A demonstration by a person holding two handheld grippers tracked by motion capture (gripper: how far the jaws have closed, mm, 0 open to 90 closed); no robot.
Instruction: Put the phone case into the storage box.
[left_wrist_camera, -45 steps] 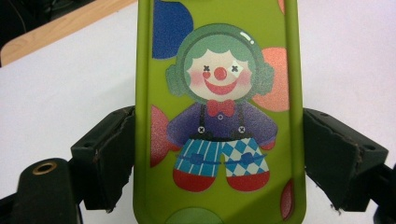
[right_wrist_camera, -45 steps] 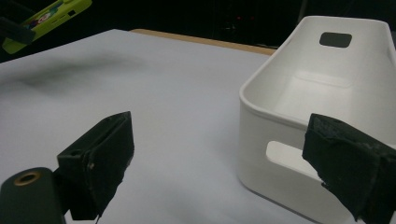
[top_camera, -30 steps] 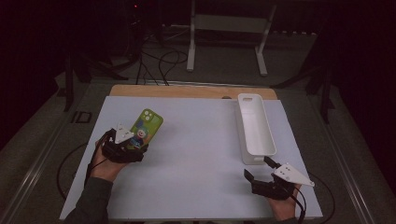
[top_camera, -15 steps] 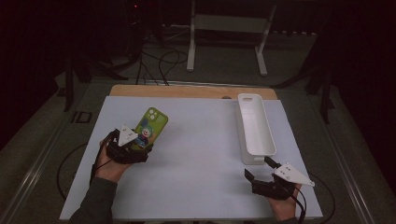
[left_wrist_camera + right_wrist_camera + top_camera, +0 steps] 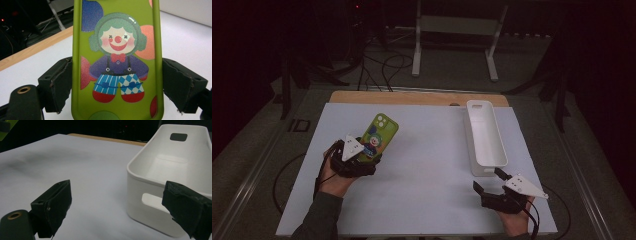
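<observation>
Toward the left edge of the bench (image 5: pixel 422 200), which is covered by a white sheet, the left gripper (image 5: pixel 362 159) is held in the person's left hand (image 5: pixel 332 177). A green phone case (image 5: pixel 378 136) printed with a clown figure is pinched between its jaws. In the left gripper view the phone case (image 5: pixel 117 62) is seen running straight up between the two black jaws, whose pads are pressed against its long edges near the lower end. In the high view the case is angled up and to the right from the gripper, with its camera cutout at the far end; whether its far end is resting on the sheet or lifted off it cannot be told for certain from that dim view.

Toward the right edge of the bench a long white bin (image 5: pixel 484 137) is set lengthwise, its far end near the wooden strip along the back edge. A handle slot is cut in each short wall, as the right gripper view of the bin (image 5: pixel 172 177) shows.

Near the front right corner the right gripper (image 5: pixel 493 184) is held in the right hand (image 5: pixel 514 220), just in front of the bin's near end. Its jaws are spread wide with nothing between them, and in the right gripper view the right-hand jaw is seen in front of the bin's near wall.
</observation>
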